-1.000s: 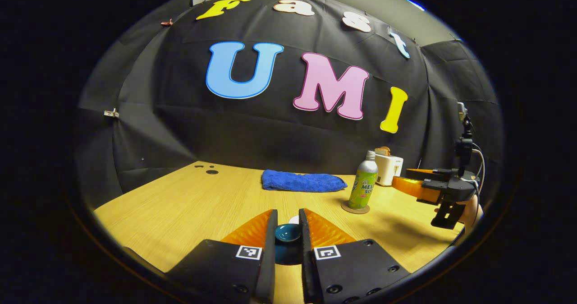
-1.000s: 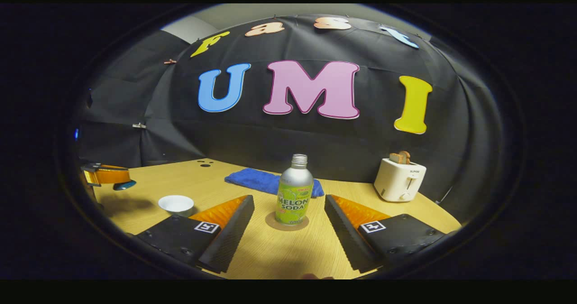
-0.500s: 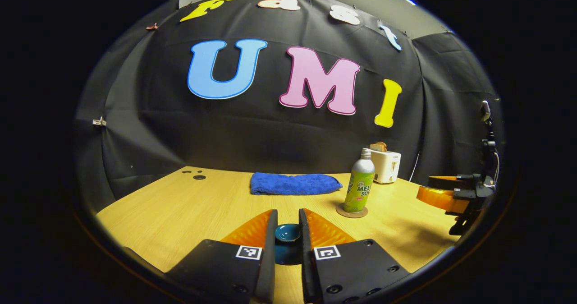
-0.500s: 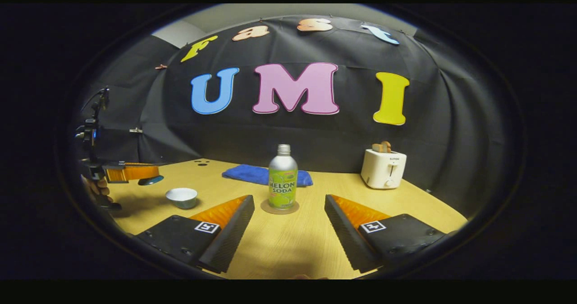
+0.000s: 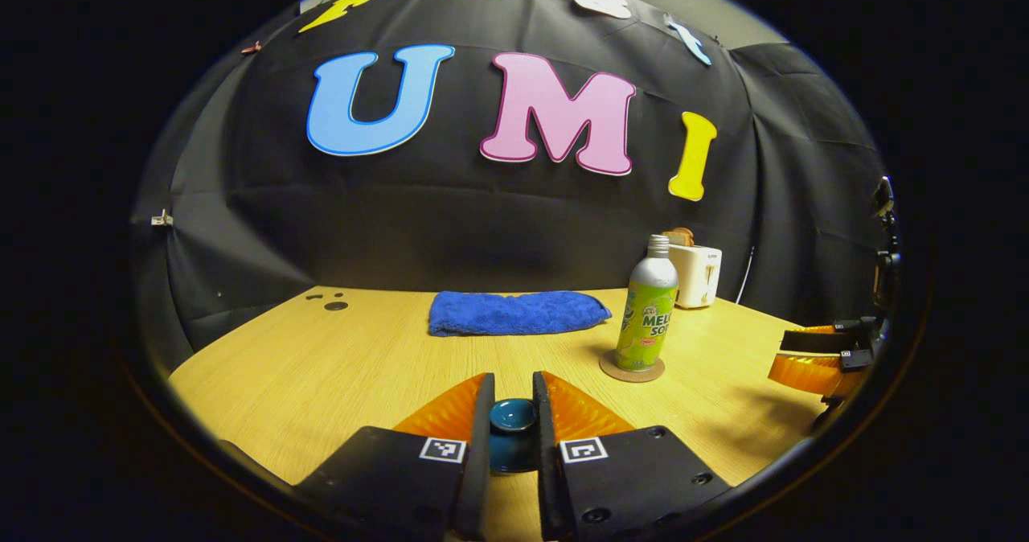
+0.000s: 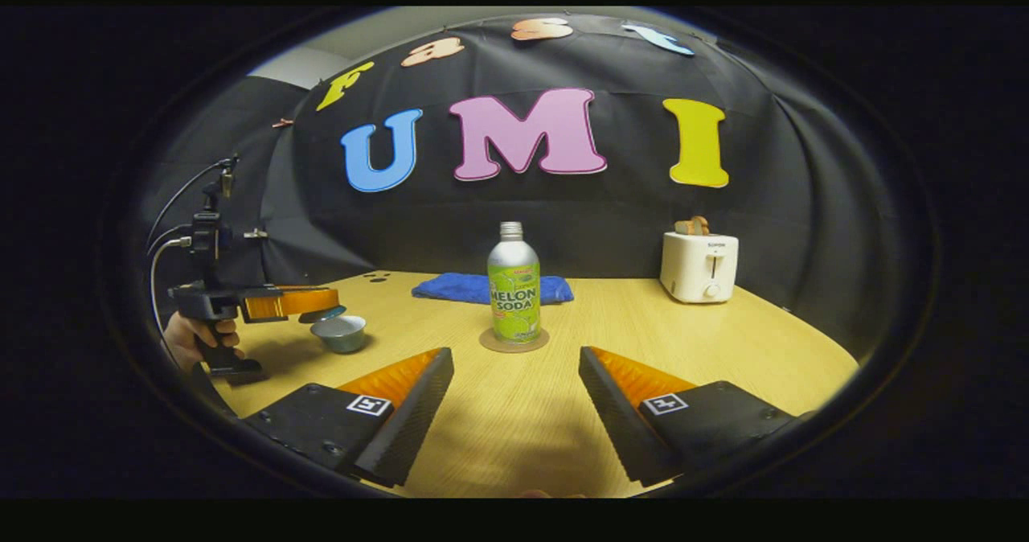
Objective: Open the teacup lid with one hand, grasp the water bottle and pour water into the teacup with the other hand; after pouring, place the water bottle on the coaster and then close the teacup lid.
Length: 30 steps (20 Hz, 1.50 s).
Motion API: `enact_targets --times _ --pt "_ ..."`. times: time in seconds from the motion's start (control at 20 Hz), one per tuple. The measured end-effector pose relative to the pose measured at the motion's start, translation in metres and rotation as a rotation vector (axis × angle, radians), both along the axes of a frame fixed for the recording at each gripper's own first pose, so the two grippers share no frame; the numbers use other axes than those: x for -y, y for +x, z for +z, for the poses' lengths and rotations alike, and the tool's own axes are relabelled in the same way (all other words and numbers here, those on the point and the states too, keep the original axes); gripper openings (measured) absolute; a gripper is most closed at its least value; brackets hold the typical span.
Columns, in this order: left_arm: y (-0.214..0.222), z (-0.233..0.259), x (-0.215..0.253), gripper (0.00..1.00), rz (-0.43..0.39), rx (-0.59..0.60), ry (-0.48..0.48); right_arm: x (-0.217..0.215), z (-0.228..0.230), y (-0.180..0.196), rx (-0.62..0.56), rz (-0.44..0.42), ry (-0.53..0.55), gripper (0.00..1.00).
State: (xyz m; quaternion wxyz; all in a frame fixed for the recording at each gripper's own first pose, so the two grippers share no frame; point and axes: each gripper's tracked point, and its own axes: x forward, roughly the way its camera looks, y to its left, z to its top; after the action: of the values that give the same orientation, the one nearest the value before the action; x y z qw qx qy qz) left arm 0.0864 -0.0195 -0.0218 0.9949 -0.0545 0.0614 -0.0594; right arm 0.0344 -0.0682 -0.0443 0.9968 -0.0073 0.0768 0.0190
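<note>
Two tools: left tool point(image 5: 513, 393) clamped on teacup lid point(image 5: 513, 415), right tool point(image 6: 514, 373) spread apart, well short of water bottle point(image 6: 514, 293).

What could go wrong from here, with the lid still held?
1. The left tongs pinch the teal lid just above the teacup; an off-centre descent could knock the cup.
2. The bottle stands uncapped on its coaster ahead of the open right tongs; a bump might spill it.
</note>
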Motion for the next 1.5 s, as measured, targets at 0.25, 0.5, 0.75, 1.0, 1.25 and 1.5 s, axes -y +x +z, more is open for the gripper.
enact_targets --times 0.25,0.5,0.75,1.0,1.25,1.5 --pt "0.011 -0.012 0.004 0.28 0.0 -0.034 0.011 0.001 -0.003 0.007 -0.007 0.004 0.017 0.97" --pt "0.015 -0.023 0.003 0.28 0.018 -0.07 0.031 -0.006 -0.009 0.011 -0.021 0.03 -0.012 0.97" --pt "0.016 -0.028 0.004 0.29 0.019 -0.087 0.045 -0.005 -0.008 0.012 -0.018 0.035 -0.018 0.97" --pt "0.015 -0.028 0.005 0.3 0.025 -0.087 0.05 -0.001 -0.008 0.009 -0.022 0.027 -0.013 0.97" --pt "0.012 -0.025 0.004 0.34 0.034 -0.075 0.081 -0.004 -0.006 0.007 -0.019 0.029 -0.025 0.97" --pt "0.001 -0.003 0.003 0.7 0.039 -0.003 0.095 -0.011 0.003 0.006 -0.001 0.034 -0.03 0.97"
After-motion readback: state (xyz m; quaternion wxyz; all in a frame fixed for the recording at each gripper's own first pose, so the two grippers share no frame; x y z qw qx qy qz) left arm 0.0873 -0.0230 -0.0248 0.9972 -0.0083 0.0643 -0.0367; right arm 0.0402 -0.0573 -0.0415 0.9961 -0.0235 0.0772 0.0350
